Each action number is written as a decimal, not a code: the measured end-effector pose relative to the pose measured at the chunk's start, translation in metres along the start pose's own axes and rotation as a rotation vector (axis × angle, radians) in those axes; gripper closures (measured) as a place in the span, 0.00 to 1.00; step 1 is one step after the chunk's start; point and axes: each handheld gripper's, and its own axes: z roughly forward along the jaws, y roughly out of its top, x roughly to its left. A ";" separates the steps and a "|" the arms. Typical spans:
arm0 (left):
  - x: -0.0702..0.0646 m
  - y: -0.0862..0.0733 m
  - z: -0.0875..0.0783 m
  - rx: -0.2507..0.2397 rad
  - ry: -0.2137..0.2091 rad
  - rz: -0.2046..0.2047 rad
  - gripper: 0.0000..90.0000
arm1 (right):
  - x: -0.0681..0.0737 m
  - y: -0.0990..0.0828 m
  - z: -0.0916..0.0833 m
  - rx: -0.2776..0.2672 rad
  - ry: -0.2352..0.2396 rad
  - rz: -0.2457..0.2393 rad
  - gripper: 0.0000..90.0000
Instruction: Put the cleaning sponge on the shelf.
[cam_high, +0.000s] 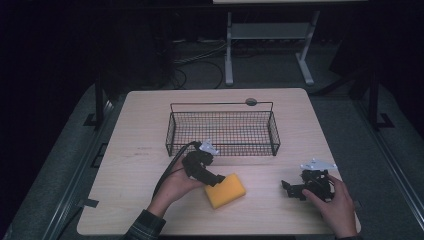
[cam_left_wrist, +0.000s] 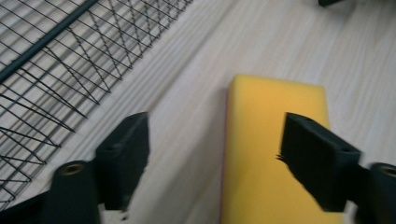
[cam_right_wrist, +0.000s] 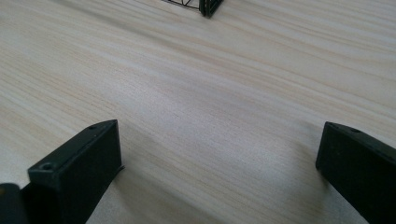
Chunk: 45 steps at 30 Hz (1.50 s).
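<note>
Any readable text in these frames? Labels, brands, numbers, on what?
None: no word, label, brand, number or sign can be read.
Yellow rectangular foam sponge: plain faces, no print.
Black wire mesh basket: no tag or marking.
Light wooden table top: faint smudges by the basket, not lettering.
Left gripper and right gripper: plain black jaws, no markings.

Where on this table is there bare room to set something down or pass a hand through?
Free: the table left of the wire basket; the strip behind the basket; the stretch between the yellow sponge and the right gripper. Crowded: the gap between the basket's front wall and the sponge, where the left gripper sits, jaws open above the sponge.
</note>
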 end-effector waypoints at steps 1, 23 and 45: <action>-0.002 0.001 -0.001 0.010 0.002 0.005 0.19 | 0.000 0.000 0.000 0.000 0.000 0.000 0.00; -0.042 0.006 0.026 0.129 -0.017 0.109 0.14 | 0.000 0.000 0.000 0.000 0.000 0.000 0.00; -0.049 0.003 0.051 0.202 0.014 0.160 0.15 | 0.000 0.000 0.000 0.000 0.000 0.000 0.00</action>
